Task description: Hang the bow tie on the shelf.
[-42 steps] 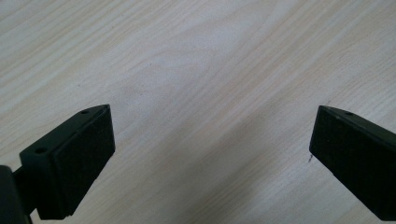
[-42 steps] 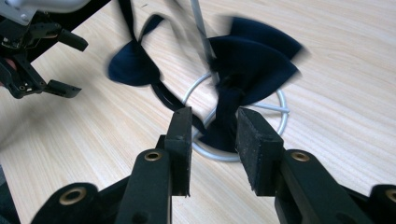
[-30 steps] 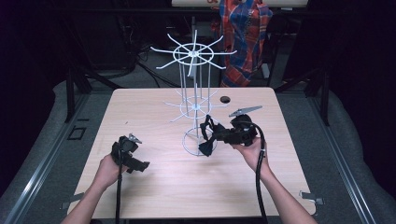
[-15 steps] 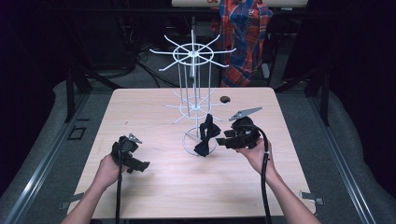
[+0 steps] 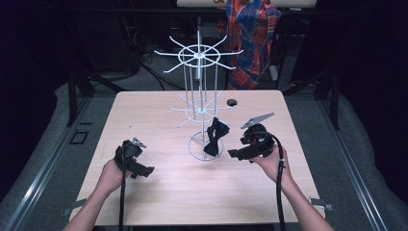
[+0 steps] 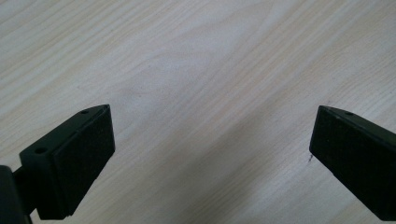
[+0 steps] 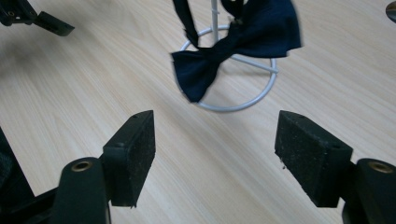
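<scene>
— One wooden bench [image 5: 159, 115] carried everything, correct?

— Yes. On it stood a white wire rack [image 5: 199, 103], upright, with a ring foot, a lower tier of hooks and a wider wheel of hooks on top. Behind the bench hung a plaid cloth [image 5: 252, 33].

— And what did the rack hold?

— One dark bow tie [image 5: 215, 136], hanging from the lower tier, tilted, its lower wing down over the ring foot. In the right gripper view the bow tie [image 7: 233, 46] hung beyond the fingers, its strap running up out of the picture.

— Where was the right gripper?

— The right gripper [image 5: 234, 154] sat just beside the rack's foot, aimed at the tie but apart from it. Its fingers [image 7: 133, 154] had just been opening and stood apart with nothing between them but bare wood.

— The left one?

— The left gripper [image 5: 146, 171] was well apart from the rack, low over the bench near its front left. Its fingers [image 6: 77, 158] stood wide, gripping nothing.

— Anything smaller?

— A small dark round thing [image 5: 232, 102] lay on the bench behind the rack; what it was I couldn't tell.
</scene>
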`<state>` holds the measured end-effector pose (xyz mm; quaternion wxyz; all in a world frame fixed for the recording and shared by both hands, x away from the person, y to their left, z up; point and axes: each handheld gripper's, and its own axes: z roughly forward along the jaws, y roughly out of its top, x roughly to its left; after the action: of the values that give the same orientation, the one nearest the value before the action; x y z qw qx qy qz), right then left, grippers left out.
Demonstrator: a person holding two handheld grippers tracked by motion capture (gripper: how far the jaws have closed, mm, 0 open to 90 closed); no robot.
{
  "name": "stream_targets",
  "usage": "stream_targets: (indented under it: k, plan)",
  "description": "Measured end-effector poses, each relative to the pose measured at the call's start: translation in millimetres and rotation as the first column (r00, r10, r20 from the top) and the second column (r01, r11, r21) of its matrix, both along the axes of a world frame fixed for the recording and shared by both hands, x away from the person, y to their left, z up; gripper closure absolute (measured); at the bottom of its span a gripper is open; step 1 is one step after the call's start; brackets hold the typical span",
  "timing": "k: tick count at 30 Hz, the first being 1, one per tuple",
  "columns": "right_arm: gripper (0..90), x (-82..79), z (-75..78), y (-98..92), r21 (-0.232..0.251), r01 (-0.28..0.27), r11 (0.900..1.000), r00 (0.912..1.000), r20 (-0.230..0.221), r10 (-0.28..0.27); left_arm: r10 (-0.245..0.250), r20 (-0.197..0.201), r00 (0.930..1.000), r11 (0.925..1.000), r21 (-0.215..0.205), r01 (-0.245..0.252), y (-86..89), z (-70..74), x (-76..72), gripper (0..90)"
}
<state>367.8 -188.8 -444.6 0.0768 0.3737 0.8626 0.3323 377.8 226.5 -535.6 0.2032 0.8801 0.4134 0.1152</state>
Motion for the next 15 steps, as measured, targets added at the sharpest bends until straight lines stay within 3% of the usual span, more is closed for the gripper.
stream_targets:
  k: [2, 15]
  plan:
    - [21.7, -3.2, 0.1, -4.7, -0.010, 0.004, 1.000, 0.9999, -0.015, -0.004, -0.002, 0.003, 1.0000, 1.0000, -0.001, 0.002, 0.0, 0.6, -0.4, 0.1]
    - [15.3, -19.0, -12.6, -20.7, -0.069, 0.022, 0.997, 0.9979, -0.059, -0.027, -0.004, 0.003, 1.0000, 1.0000, -0.003, 0.004, -0.2, 1.1, -0.7, 0.1]
